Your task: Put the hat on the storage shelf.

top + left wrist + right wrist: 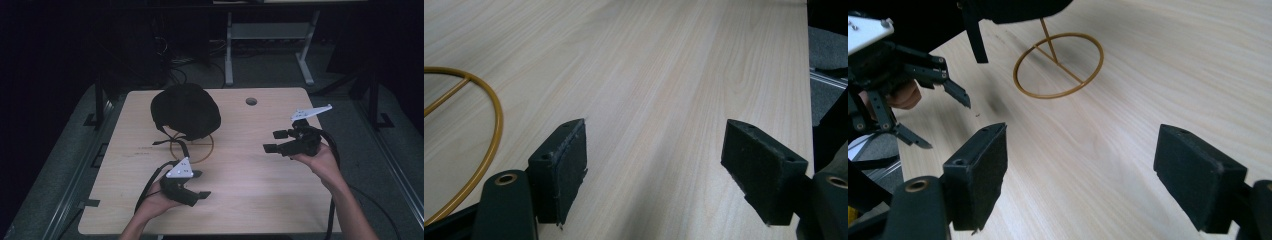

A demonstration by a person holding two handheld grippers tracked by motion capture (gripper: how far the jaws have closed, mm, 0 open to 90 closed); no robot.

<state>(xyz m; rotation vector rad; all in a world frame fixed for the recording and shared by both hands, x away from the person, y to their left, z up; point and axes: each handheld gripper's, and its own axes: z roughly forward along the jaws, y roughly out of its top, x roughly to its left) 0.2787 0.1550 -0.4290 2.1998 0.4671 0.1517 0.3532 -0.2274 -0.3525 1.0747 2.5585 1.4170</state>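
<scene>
Black helmet [186,111], rounded and matte, sits upper centre of the counter [250,170], straps trailing over a yellow ring [192,146]. Left gripper [199,184] and right gripper [273,141] are both spread, empty.

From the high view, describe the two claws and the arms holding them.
Both the left claw and the right claw are black, each with two flat rectangular pads faced in dark foam. A grey three-cornered plate with small dots tops each, and a black cable trails back. The forearms are bare, no sleeves.
</scene>
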